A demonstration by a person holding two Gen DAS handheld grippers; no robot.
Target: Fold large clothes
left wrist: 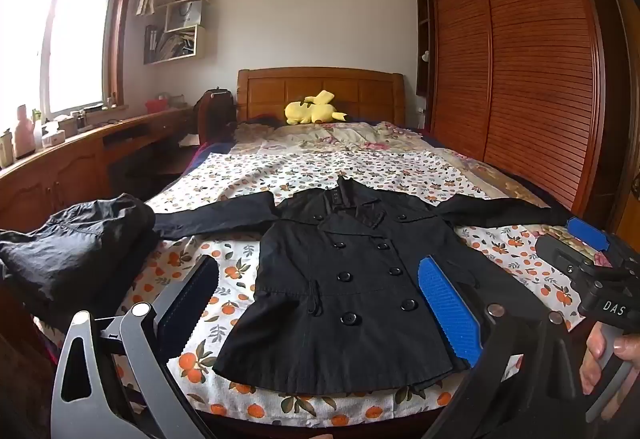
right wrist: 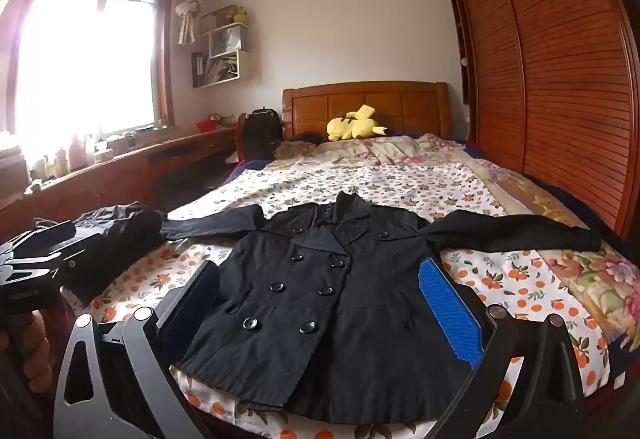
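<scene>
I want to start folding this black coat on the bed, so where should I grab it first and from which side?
Probably the sleeve cuffs. The black coat lies flat, face up and buttoned, both sleeves stretched straight out sideways. Bring the right gripper to the right sleeve from its outer end, the left gripper to the left sleeve likewise; both jaws are open and empty.

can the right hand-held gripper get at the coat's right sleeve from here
Probably yes: the right hand-held gripper is open and empty, and the sleeve lies flat on the bed with nothing in between.
</scene>
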